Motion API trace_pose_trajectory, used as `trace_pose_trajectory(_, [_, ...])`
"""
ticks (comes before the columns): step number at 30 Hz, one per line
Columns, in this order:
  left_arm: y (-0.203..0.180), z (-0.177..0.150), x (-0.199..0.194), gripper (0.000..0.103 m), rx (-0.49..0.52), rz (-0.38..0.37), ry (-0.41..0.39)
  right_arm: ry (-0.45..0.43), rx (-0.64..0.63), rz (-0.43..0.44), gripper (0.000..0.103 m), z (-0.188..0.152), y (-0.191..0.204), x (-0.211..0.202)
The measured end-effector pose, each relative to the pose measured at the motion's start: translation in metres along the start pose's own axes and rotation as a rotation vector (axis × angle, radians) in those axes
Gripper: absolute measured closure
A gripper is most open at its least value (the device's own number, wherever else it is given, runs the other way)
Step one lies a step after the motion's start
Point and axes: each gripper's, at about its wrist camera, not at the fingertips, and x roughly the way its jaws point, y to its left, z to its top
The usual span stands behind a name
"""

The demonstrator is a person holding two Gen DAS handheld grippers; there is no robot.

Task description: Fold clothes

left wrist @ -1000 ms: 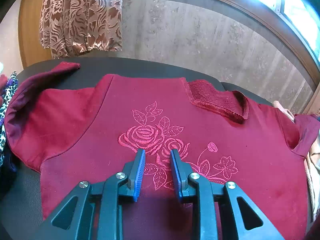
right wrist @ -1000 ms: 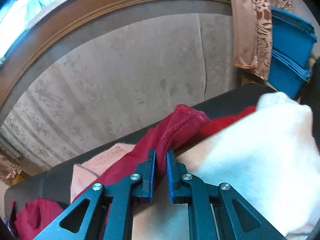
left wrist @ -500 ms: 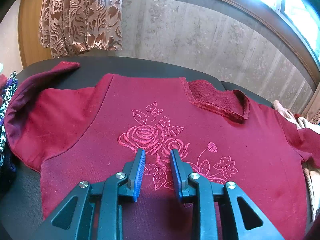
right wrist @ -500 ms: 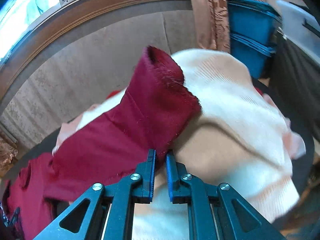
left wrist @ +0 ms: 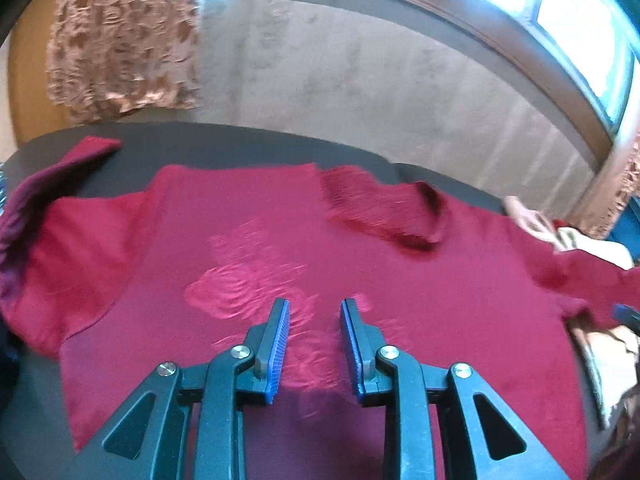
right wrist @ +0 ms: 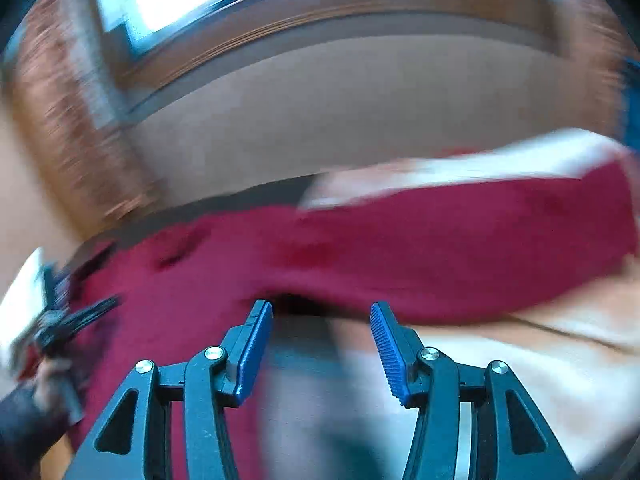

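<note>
Sweater [left wrist: 400, 300] flat across table [left wrist: 240, 144], 1 sleeve [right wrist: 460, 248] past right edge. Left gripper [left wrist: 313, 344] parted, empty; right gripper [right wrist: 322, 348] opening, apparently empty. Risk: released sleeve bunching.

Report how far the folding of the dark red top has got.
Done: the dark red embroidered top lies spread flat, front up, on the dark table. In hand: nothing; the right gripper is opening, empty; the left gripper hovers over the embroidery. Left: every fold.
</note>
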Motion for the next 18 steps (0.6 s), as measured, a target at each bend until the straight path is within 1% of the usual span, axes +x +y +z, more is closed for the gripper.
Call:
trace_pose_trajectory(1, [-0.003,0.004,0.003,0.078,0.012,-0.019,0.011,0.022,-0.047,0.043,0.050,0.007,0.017,0.020])
trace_pose_trajectory(4, [-0.013,0.022,0.017,0.078,0.035,-0.092,0.047,0.087,-0.171,0.087,0.051,0.029,0.058,0.076])
trace_pose_trajectory(6, [-0.018,0.029,0.029,0.077,0.057,-0.093,0.064,0.139,-0.206,0.061,0.052,0.046,0.073,0.116])
trace_pose_trajectory(8, [-0.017,0.035,0.045,0.077,0.085,-0.051,0.059,0.175,-0.208,0.012,0.052,0.056,0.078,0.146])
trace_pose_trajectory(10, [-0.009,0.040,0.060,0.077,0.065,-0.052,0.060,0.202,-0.190,-0.031,0.052,0.061,0.073,0.171])
trace_pose_trajectory(11, [-0.001,0.044,0.064,0.077,0.038,-0.077,0.051,0.208,-0.172,-0.049,0.052,0.061,0.070,0.180])
trace_pose_trajectory(12, [0.006,0.049,0.068,0.078,0.011,-0.101,0.045,0.205,-0.140,-0.064,0.051,0.061,0.064,0.191])
trace_pose_trajectory(13, [0.015,0.055,0.074,0.079,-0.017,-0.123,0.045,0.178,-0.122,-0.070,0.050,0.060,0.061,0.194])
trace_pose_trajectory(15, [0.029,0.066,0.084,0.087,-0.047,-0.166,0.057,0.125,-0.107,-0.082,0.046,0.060,0.060,0.197])
trace_pose_trajectory(17, [0.038,0.075,0.092,0.089,-0.056,-0.199,0.069,0.106,-0.079,-0.078,0.032,0.063,0.060,0.201])
trace_pose_trajectory(18, [0.041,0.079,0.096,0.090,-0.057,-0.211,0.072,0.104,-0.079,-0.078,0.029,0.065,0.062,0.205])
